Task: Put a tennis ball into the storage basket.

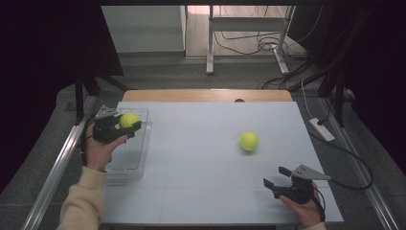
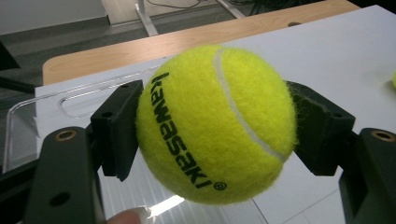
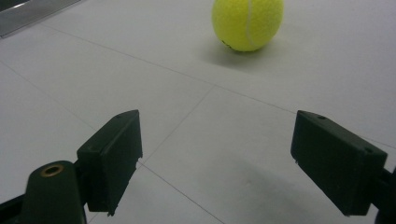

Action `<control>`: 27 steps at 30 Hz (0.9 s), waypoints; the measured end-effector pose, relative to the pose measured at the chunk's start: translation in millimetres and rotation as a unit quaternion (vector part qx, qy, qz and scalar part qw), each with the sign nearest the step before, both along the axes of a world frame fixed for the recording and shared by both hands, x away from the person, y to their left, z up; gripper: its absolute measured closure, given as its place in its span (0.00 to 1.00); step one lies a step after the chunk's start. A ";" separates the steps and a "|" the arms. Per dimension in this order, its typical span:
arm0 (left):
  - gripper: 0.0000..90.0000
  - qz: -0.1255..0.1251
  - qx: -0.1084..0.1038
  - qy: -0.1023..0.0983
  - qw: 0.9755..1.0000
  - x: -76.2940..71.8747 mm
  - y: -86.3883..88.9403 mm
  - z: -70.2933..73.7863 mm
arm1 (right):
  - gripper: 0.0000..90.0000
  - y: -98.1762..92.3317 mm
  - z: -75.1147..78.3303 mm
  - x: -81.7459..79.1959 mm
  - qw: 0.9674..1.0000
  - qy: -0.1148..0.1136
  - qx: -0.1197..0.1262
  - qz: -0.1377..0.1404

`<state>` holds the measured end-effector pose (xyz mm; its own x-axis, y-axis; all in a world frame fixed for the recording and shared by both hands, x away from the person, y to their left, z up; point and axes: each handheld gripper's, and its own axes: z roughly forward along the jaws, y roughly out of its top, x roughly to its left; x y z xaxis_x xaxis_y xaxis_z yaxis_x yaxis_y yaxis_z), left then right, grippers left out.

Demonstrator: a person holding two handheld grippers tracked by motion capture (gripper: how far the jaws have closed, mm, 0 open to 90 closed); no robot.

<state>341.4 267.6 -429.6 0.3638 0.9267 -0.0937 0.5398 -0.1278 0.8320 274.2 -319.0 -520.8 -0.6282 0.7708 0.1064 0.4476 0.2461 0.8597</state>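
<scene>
My left gripper is shut on a yellow tennis ball and holds it over the far end of a clear plastic tray at the table's left. In the left gripper view the ball, printed with black letters, sits squeezed between the two black pads. A second yellow tennis ball lies loose on the white table, right of centre. My right gripper rests near the front right edge, open with nothing between its jaws. Ahead of it in the right gripper view lies that loose ball, well beyond the fingertips.
The white table top has a wooden strip along its far edge. Metal rails run along both sides. A white power strip and cables lie on the floor at the right. Table legs stand beyond.
</scene>
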 end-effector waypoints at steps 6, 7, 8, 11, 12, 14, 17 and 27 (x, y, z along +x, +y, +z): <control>0.30 0.014 0.001 0.003 1.000 4.3 7.6 -2.0 | 0.18 -0.4 -0.4 0.1 1.000 0.000 -0.001 -0.001; 0.30 0.015 0.000 0.003 1.000 4.8 8.4 -2.4 | 0.18 -0.5 -0.4 0.2 1.000 0.001 -0.001 -0.001; 0.30 0.019 0.000 0.004 1.000 5.5 9.8 -2.6 | 0.18 -0.5 -0.4 0.2 1.000 0.001 -0.001 -0.001; 0.30 0.026 -0.002 0.004 1.000 6.8 13.6 -3.0 | 0.18 -0.7 -0.3 0.2 1.000 0.000 -0.001 -0.001; 0.30 0.028 0.000 0.005 1.000 7.3 14.7 -3.1 | 0.18 -0.7 -0.2 0.1 1.000 0.000 -0.001 -0.001; 0.30 0.033 0.000 0.007 0.999 8.5 17.5 -3.5 | 0.18 -0.6 -0.2 -0.1 1.000 0.000 -0.001 -0.001; 0.30 0.038 0.003 0.008 0.999 10.1 20.7 -4.0 | 0.18 -0.7 -0.3 0.2 1.000 0.000 -0.001 -0.001; 0.30 0.057 0.007 0.019 0.998 21.4 29.1 -9.7 | 0.18 -1.3 -0.3 0.2 1.000 0.000 -0.004 -0.002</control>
<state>362.8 296.7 -439.3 0.2525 0.9633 -0.0914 0.5828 -0.0760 0.8090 274.4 -320.2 -521.1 -0.6254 0.7738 0.1004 0.4485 0.2512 0.8578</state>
